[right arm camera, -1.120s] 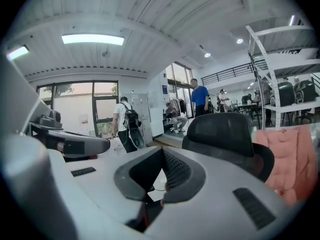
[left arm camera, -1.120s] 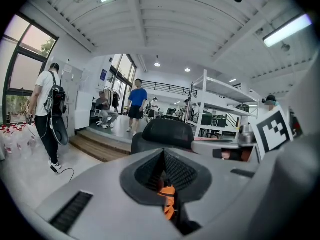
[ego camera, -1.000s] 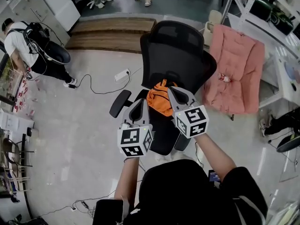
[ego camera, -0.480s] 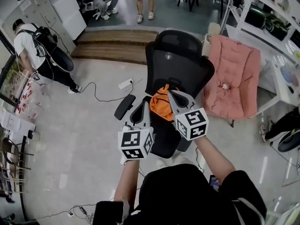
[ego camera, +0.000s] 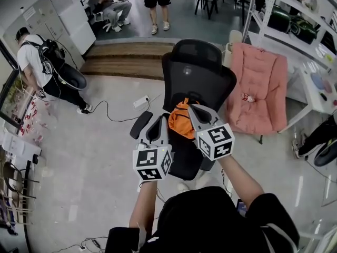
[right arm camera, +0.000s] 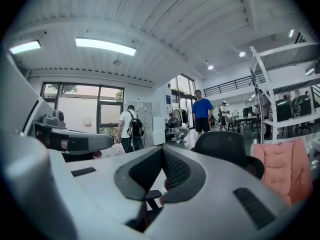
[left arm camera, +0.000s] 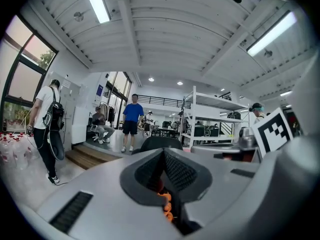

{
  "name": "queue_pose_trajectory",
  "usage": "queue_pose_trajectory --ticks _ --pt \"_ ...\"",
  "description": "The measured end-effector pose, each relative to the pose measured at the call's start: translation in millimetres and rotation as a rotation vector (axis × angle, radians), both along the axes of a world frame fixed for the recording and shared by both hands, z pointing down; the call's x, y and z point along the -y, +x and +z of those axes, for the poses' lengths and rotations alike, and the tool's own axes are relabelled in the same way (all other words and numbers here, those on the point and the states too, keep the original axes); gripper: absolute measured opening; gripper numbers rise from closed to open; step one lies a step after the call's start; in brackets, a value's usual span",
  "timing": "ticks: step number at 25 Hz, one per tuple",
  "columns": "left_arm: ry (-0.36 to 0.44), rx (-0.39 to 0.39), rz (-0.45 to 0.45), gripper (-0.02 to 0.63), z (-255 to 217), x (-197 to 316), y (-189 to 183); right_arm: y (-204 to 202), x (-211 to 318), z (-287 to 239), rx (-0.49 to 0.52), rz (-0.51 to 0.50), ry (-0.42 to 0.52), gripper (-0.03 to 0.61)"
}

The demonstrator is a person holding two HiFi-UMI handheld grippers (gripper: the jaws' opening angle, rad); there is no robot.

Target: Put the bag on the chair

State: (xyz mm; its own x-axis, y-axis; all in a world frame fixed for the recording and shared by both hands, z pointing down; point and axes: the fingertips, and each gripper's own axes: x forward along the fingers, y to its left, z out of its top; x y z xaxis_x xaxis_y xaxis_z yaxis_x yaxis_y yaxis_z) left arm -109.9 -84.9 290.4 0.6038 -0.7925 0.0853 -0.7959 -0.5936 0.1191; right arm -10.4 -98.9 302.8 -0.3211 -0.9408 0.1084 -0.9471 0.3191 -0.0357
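Moved: both claws and orange bag [ego camera: 180, 119], lifted slightly, as I read it.
Left claw [ego camera: 160, 120]: clenched on bag fabric.
Right claw [ego camera: 192, 110]: clenched at bag top.
Bag: hanging over office chair [ego camera: 197, 73] seat.

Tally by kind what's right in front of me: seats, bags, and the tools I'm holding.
Seats: 2, black mesh office chair and pink padded lounge chair
Bags: 1, orange fabric bag
Tools: 2, left tool and right tool
Total: 5
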Motion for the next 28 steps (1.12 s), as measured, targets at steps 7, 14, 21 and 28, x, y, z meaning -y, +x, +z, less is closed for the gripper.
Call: queue_pose_trajectory --ticks 7,14,21,28 --pt "0.031 -0.002 -0.002 0.011 -15 -11 10 3 -10 -15 0.006 -0.022 0.030 0.002" --pt "0.035 0.002 -0.001 0.011 -25 -25 36 21 -23 -29 0.012 -0.041 0.049 0.002" --pt "0.034 0.000 -0.011 0.011 -29 -38 50 33 -36 -38 0.008 -0.060 0.061 0.002" --pt "0.037 0.004 -0.013 0.011 -30 -47 62 39 -44 -40 0.000 -0.074 0.063 0.002"
